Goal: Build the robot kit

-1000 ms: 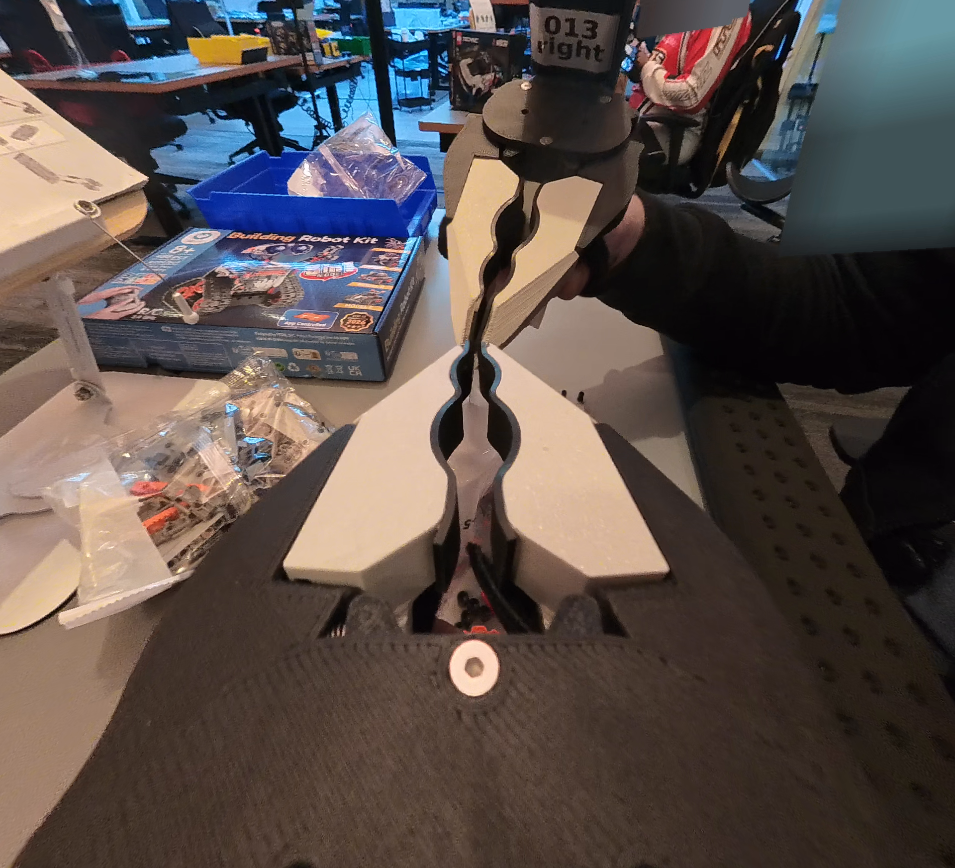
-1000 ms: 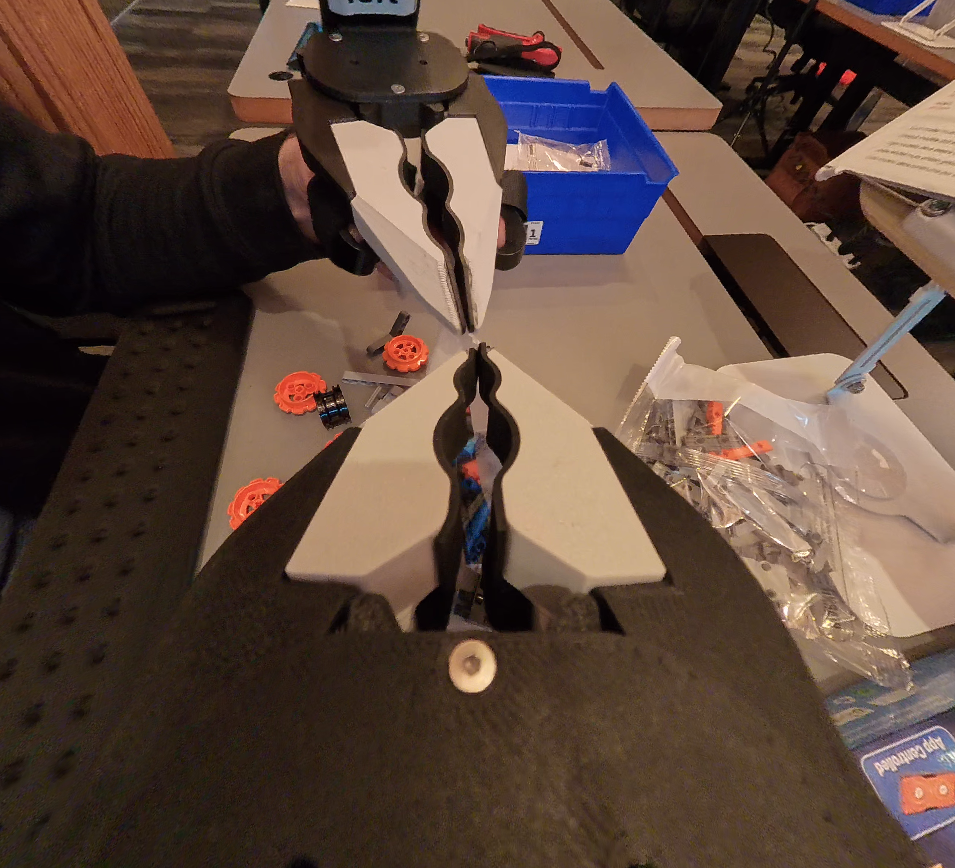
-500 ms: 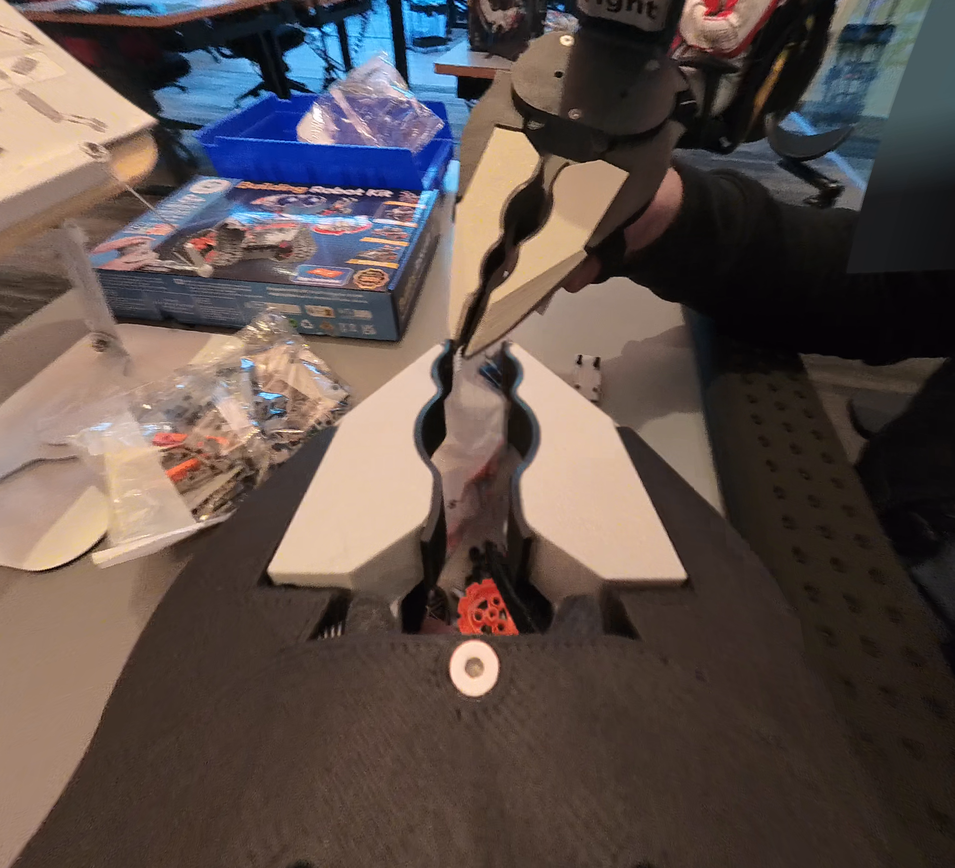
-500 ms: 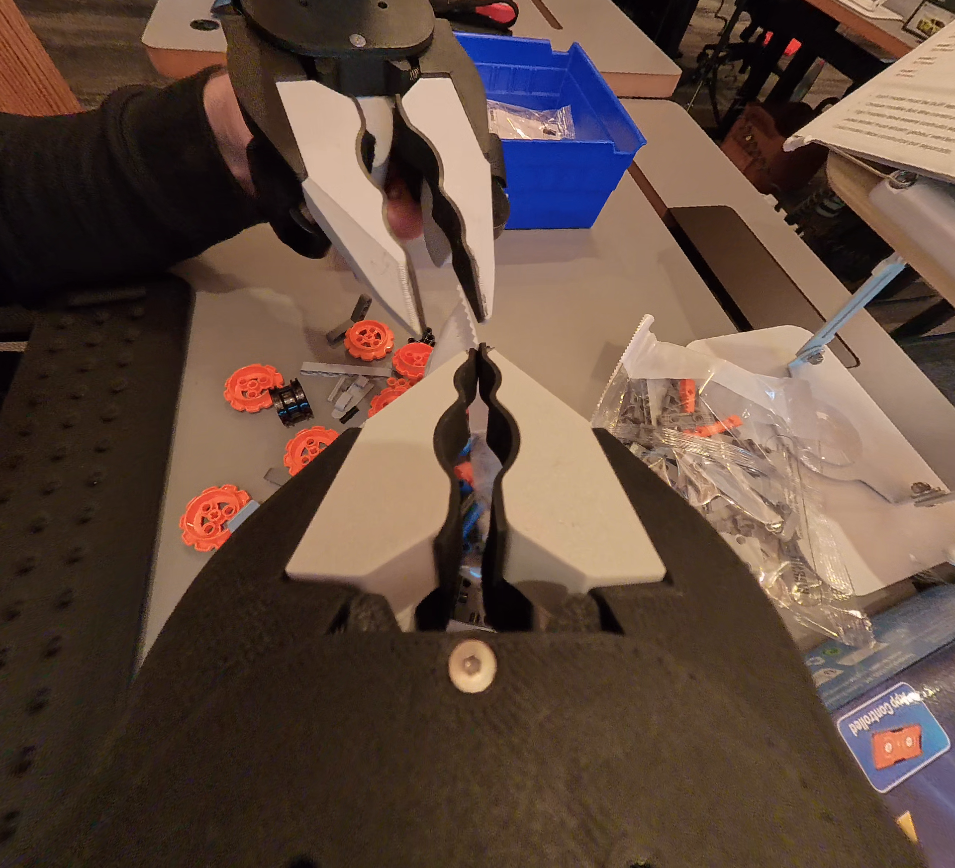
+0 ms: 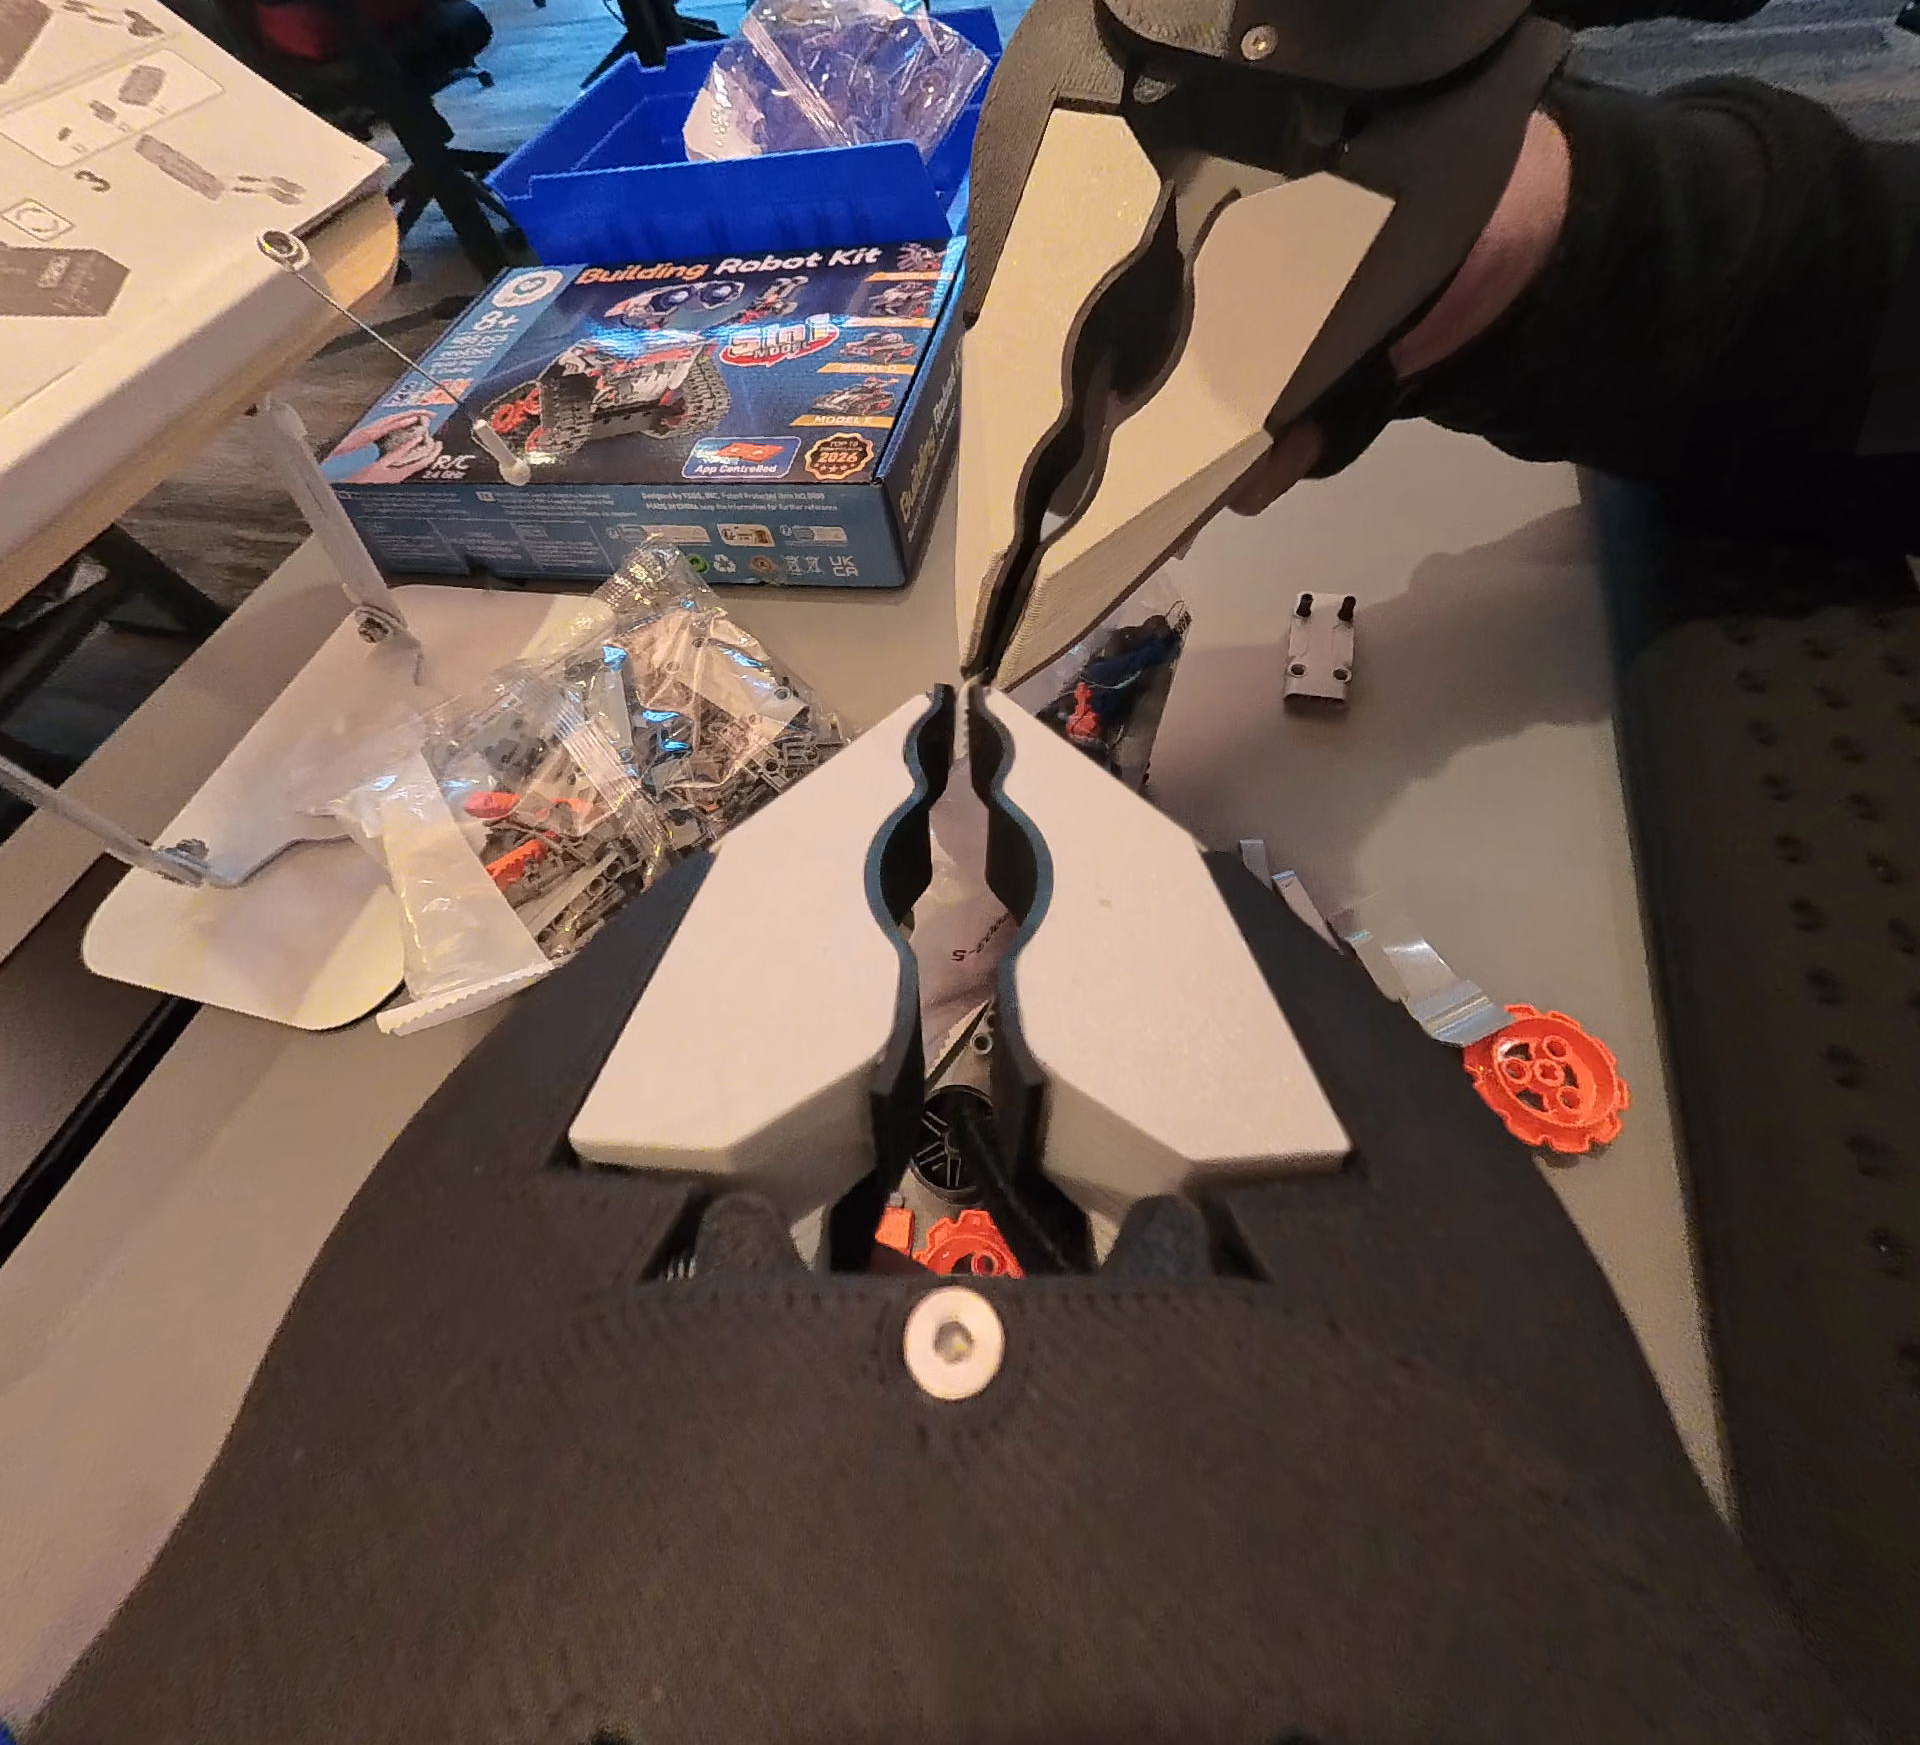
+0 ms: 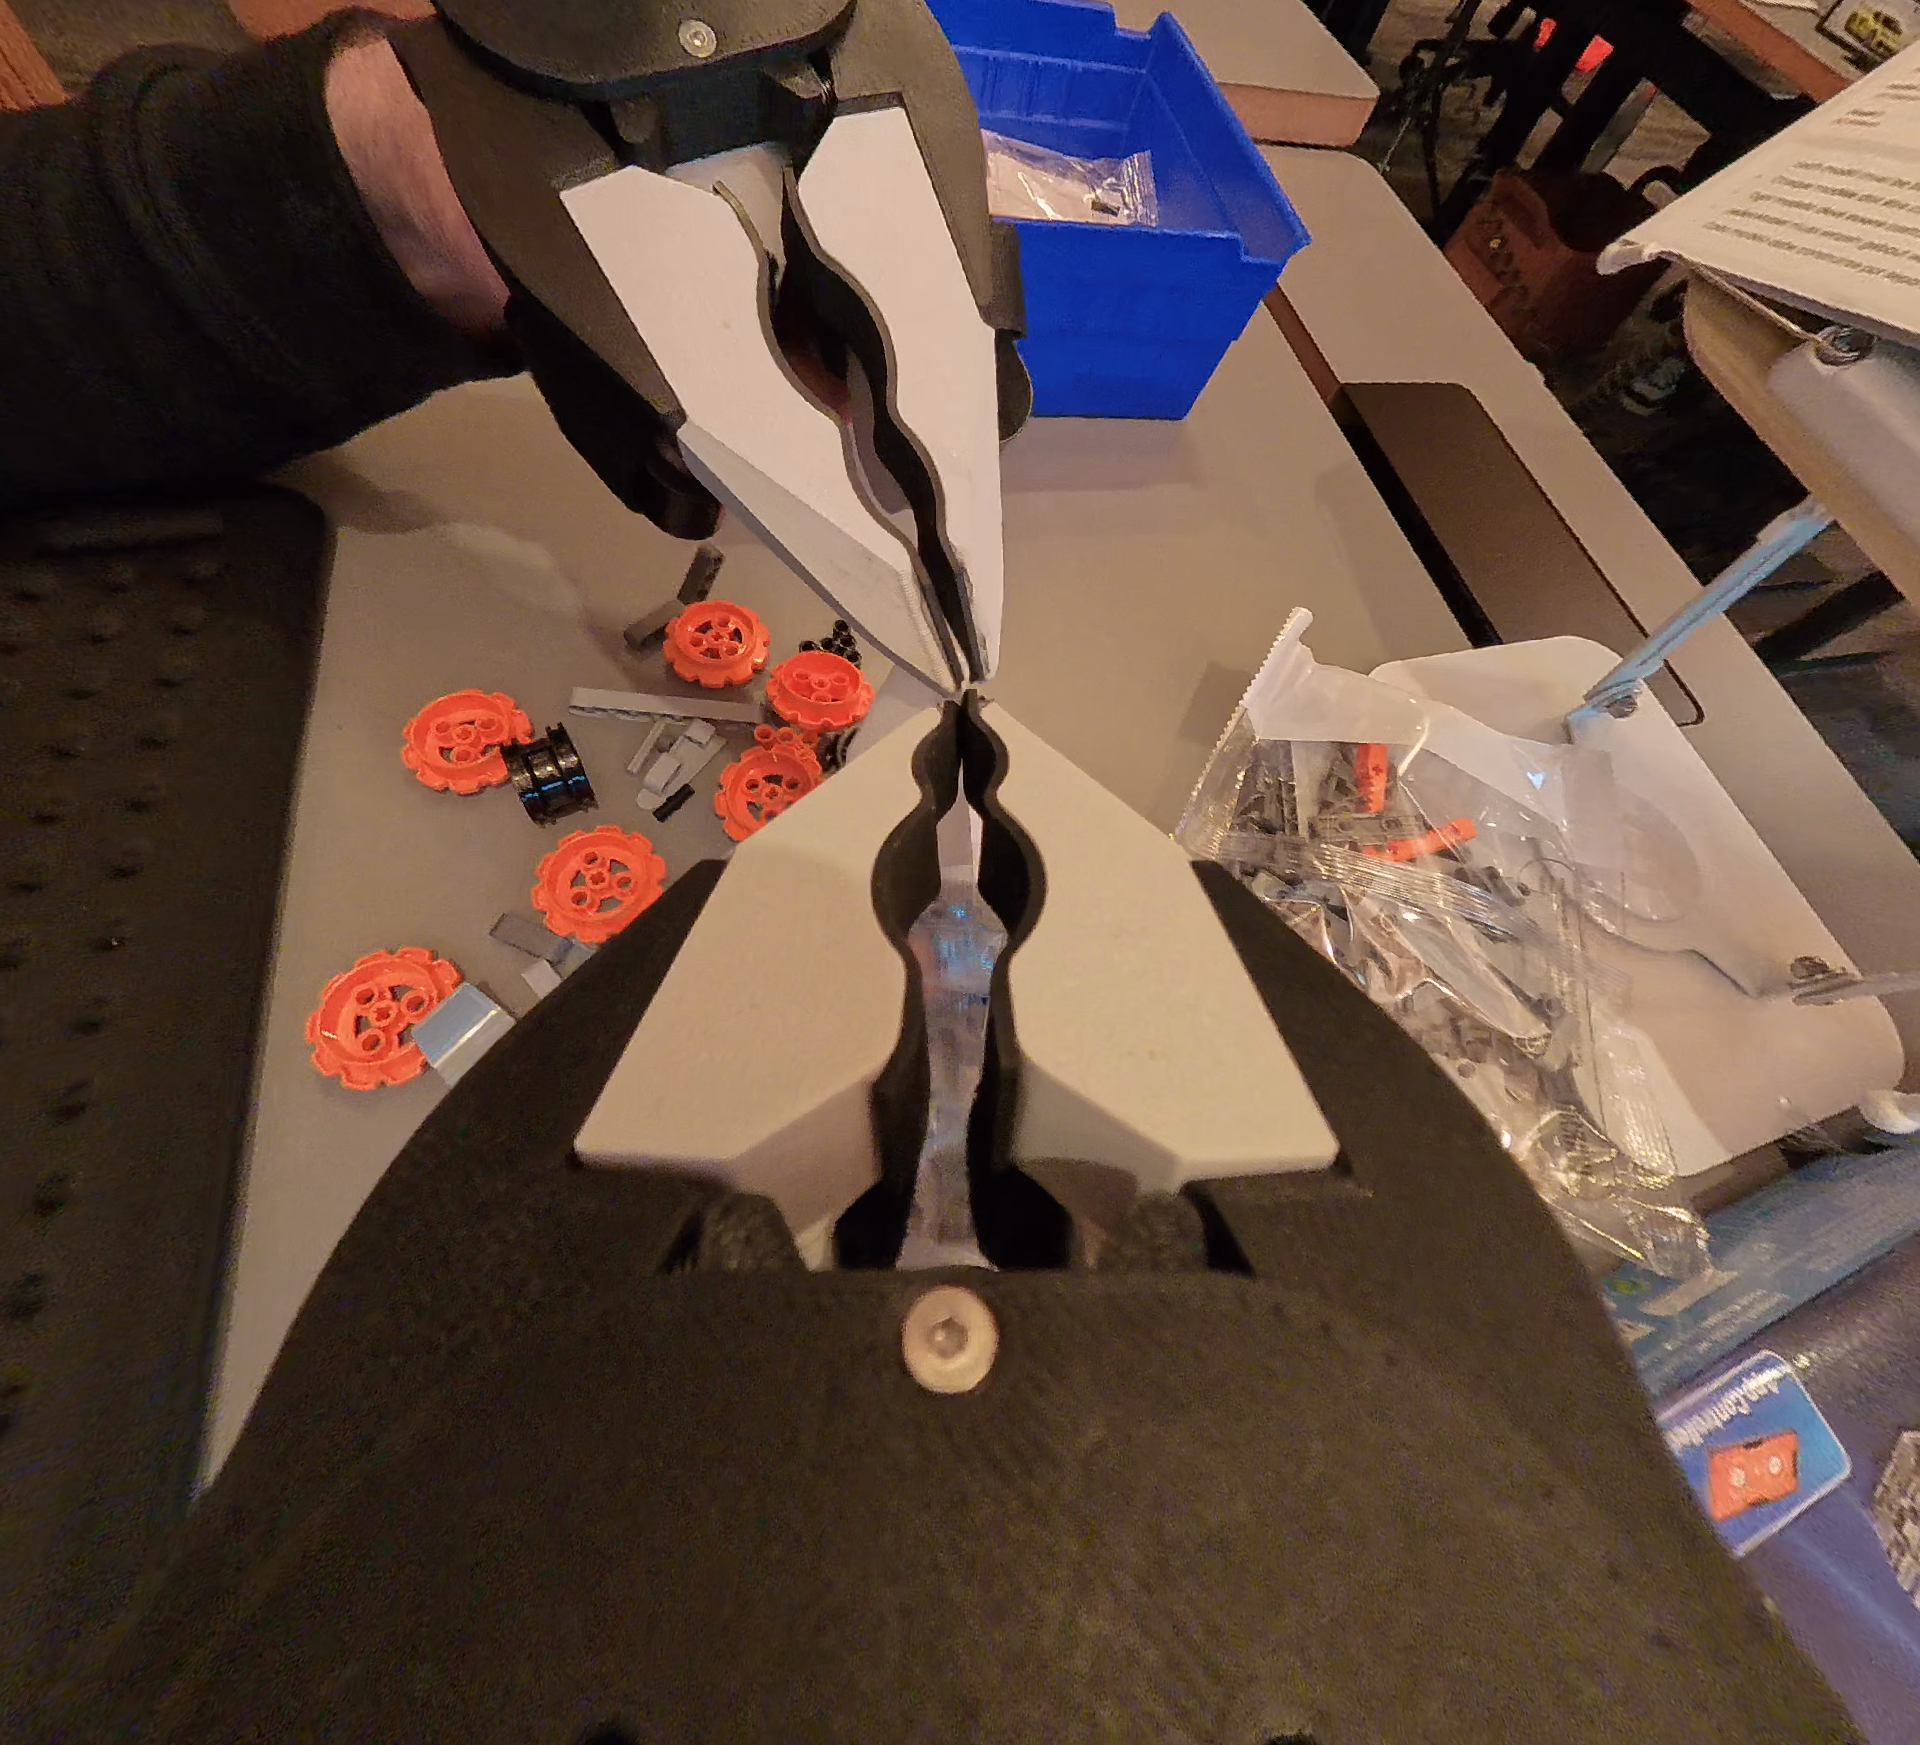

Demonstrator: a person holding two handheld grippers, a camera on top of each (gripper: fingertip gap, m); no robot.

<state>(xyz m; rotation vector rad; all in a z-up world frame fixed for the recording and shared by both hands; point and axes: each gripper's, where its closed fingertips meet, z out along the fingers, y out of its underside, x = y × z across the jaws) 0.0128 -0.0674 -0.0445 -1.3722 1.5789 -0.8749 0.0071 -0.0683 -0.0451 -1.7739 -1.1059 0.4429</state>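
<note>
Printed blue box [image 5: 665, 407] far left on bench [image 5: 1403, 573]. Left claw [image 5: 958, 703] and right claw [image 6: 964, 708] both pressed together, tip to tip, pinching clear bag [image 6: 951, 968] above orange gears [image 6: 592, 885].

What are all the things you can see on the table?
orange gears: six, orange, scattered on the table
black wheel: one, black, among the gears
big parts bag: one, clear, in front of the kit box
kit box: one, blue, lying flat
bins: two, blue, one behind the box, one behind the left gripper, each with a clear bag inside
booklet: one, white, propped up
small bag: one, clear, pinched by both grippers
left gripper: grey and black, shut
right gripper: grey and black, shut
hands: two, left, right
</note>
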